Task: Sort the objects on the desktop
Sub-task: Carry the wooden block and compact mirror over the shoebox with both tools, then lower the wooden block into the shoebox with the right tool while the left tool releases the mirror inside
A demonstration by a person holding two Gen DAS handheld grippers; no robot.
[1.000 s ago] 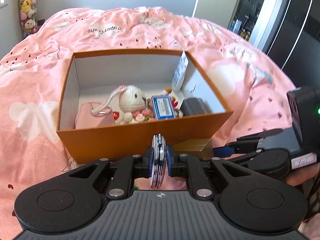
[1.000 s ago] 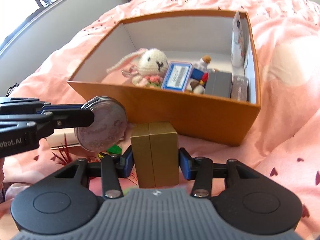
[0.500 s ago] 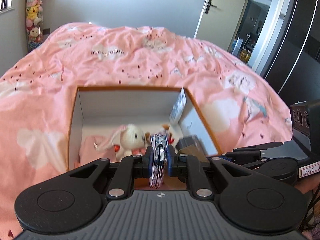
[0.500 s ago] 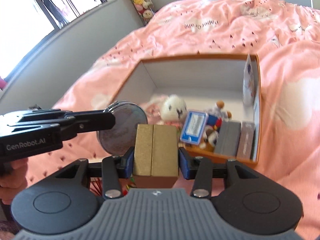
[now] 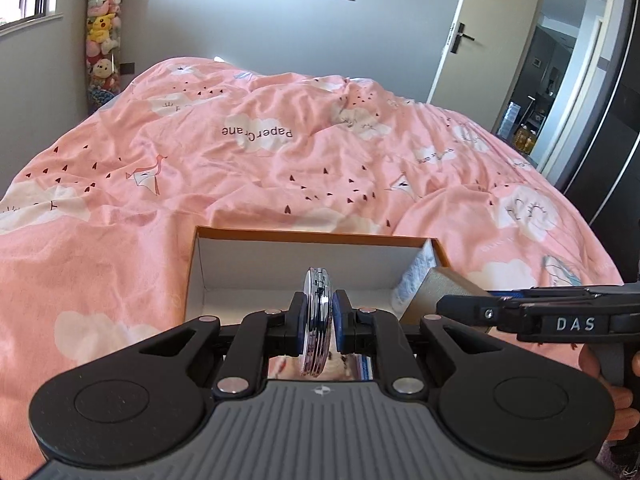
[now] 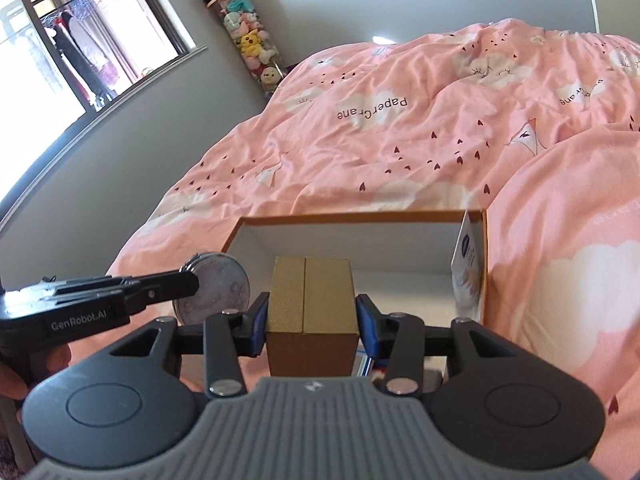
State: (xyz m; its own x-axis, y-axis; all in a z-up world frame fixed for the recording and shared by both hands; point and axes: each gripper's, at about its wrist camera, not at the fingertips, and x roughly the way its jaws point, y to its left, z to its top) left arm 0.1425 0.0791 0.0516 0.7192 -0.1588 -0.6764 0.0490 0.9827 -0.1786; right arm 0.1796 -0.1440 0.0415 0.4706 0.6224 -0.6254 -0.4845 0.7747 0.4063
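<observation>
My left gripper (image 5: 317, 322) is shut on a round silver compact mirror (image 5: 317, 320), held on edge over the near part of the orange box (image 5: 312, 236). In the right wrist view the same mirror (image 6: 214, 288) shows as a disc at the left, over the box's left corner. My right gripper (image 6: 312, 320) is shut on a gold box (image 6: 311, 312), held above the orange box (image 6: 360, 216), whose white inside is mostly hidden by the grippers. In the left wrist view the gold box (image 5: 436, 292) shows at the right in the right gripper's fingers (image 5: 472, 312).
The orange box sits on a bed with a pink quilt (image 5: 280, 160). A white packet (image 6: 466, 268) leans on the box's right wall. A tube of plush toys (image 5: 102, 44) stands in the far corner, a door (image 5: 456, 36) at the right. A hand (image 5: 612, 392) holds the right gripper.
Both grippers have risen and come forward over the orange box with their loads. The box's contents, seen before, are now mostly hidden beneath the grippers.
</observation>
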